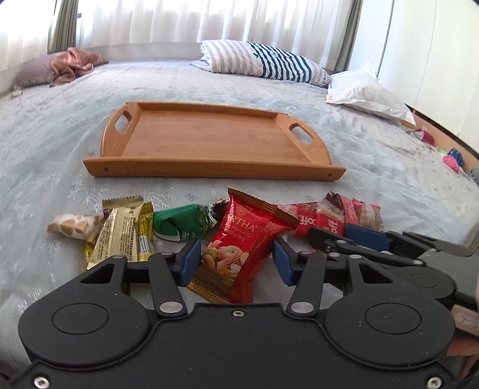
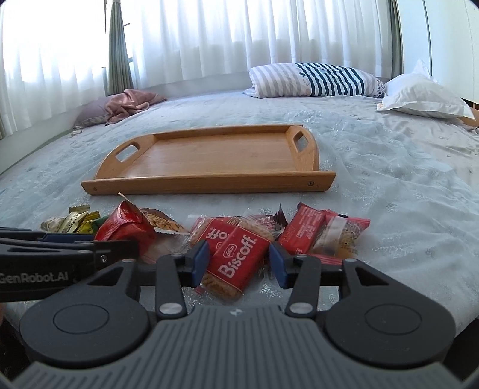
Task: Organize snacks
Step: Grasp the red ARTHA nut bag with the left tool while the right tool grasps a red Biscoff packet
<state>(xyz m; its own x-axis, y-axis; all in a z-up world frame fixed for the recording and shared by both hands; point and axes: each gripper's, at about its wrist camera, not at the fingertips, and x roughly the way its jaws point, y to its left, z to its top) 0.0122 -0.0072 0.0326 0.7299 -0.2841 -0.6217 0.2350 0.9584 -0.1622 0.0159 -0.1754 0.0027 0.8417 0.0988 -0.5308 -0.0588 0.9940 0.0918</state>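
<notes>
Lying on the bed: a row of snacks in front of a bare wooden tray.

Left view
- Left gripper (image 1: pixel 236 257): jaws part-closed around the red nut bag (image 1: pixel 242 242); the left pad touches the bag's edge, the right pad looks just clear of it, so I cannot tell whether it is gripped.
- Nut bag: stands tilted on the bedspread (image 1: pixel 60 143), top corner raised toward the tray (image 1: pixel 209 140).
- Left of the bag: a green packet (image 1: pixel 179 223), gold bars (image 1: pixel 122 230), and a pale nougat piece (image 1: pixel 74 227), all close together.
- Right of the bag: the red Biscoff packs (image 1: pixel 329 215), with the right gripper (image 1: pixel 344 236) reaching in over them.
- Tray: beyond the snacks, well apart from them.
- Far side: striped pillow (image 1: pixel 263 61), white pillow (image 1: pixel 365 92), pink cloth (image 1: pixel 74 61), curtains (image 1: pixel 179 21).

Right view
- Right gripper (image 2: pixel 238 260): jaws part-closed around one Biscoff pack (image 2: pixel 239 260); the left pad touches its edge, the right pad's contact is unclear, so a grip cannot be told.
- Biscoff pack: lies flat, overlapping another pack behind it.
- Right of it: two more red packs (image 2: pixel 302 230).
- Left gripper (image 2: pixel 98 242): enters from the left at the nut bag (image 2: pixel 125 227).
- Tray (image 2: pixel 209 182): beyond the row.
</notes>
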